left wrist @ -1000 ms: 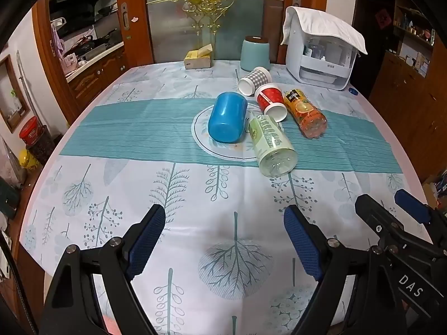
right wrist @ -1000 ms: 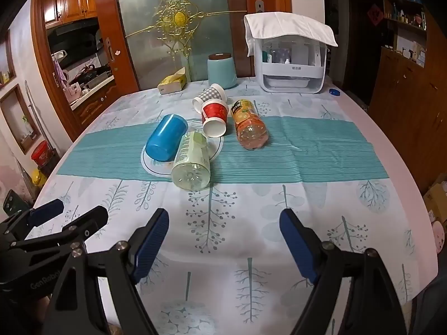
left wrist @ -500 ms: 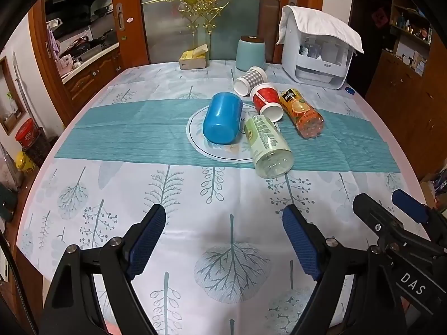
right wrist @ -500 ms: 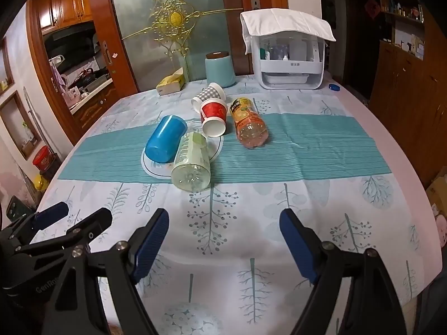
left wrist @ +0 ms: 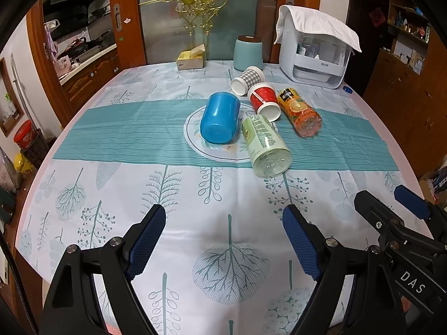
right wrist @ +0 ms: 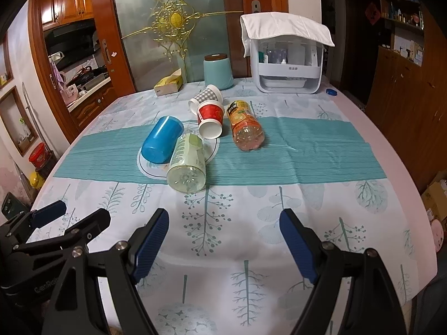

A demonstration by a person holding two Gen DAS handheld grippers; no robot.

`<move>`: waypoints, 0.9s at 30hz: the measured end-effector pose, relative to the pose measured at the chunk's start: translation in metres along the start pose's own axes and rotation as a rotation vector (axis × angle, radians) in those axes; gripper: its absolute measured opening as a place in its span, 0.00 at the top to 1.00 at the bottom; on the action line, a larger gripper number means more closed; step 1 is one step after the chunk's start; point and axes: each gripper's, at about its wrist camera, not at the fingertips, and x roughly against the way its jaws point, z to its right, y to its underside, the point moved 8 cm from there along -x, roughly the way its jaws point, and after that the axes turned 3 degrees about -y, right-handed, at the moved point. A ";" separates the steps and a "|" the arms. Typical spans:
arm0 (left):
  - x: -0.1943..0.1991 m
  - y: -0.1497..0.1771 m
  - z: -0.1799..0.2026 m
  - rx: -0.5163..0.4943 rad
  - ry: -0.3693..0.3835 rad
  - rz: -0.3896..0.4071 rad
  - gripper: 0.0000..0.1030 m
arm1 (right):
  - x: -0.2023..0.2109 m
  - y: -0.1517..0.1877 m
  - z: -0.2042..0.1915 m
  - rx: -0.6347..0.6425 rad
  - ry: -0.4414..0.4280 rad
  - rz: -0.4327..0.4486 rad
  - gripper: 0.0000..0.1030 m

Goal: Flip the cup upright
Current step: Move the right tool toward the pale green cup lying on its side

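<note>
A blue cup (left wrist: 220, 117) lies on its side on a round white mat (left wrist: 195, 136) in the table's middle; it also shows in the right wrist view (right wrist: 162, 143). A red paper cup (left wrist: 264, 101) (right wrist: 210, 119) and a grey checked paper cup (left wrist: 247, 80) (right wrist: 205, 98) lie on their sides behind it. My left gripper (left wrist: 223, 240) is open and empty over the near tablecloth. My right gripper (right wrist: 225, 243) is open and empty, to the right of the left one.
A green-labelled bottle (left wrist: 265, 146) and an orange juice bottle (left wrist: 300, 113) lie beside the cups. At the table's far edge stand a teal canister (left wrist: 248, 53), a tissue box (left wrist: 191, 58) and a white covered appliance (left wrist: 315, 53). A blue bottle cap (left wrist: 347, 90) lies far right.
Both grippers have drifted slightly; the view has shifted a little. The cups and bottles have not moved. Both stay open.
</note>
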 end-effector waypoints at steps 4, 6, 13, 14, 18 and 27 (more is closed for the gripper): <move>-0.001 0.001 0.000 0.007 0.013 -0.010 0.18 | 0.001 -0.001 -0.001 0.021 0.026 0.007 0.20; -0.001 0.001 -0.001 0.014 0.025 -0.011 0.18 | 0.002 0.000 -0.002 0.020 0.026 0.006 0.20; -0.003 -0.002 -0.009 0.030 0.030 0.000 0.18 | -0.006 0.004 -0.007 0.025 -0.019 -0.038 0.20; -0.004 -0.003 -0.011 0.031 0.024 0.005 0.18 | -0.006 0.004 -0.009 0.028 -0.027 -0.037 0.20; -0.006 -0.011 -0.018 0.037 0.005 0.027 0.18 | -0.011 0.000 -0.012 0.030 -0.054 -0.056 0.20; -0.016 -0.037 -0.039 0.051 -0.021 0.050 0.18 | -0.025 -0.028 -0.016 0.040 -0.078 -0.078 0.20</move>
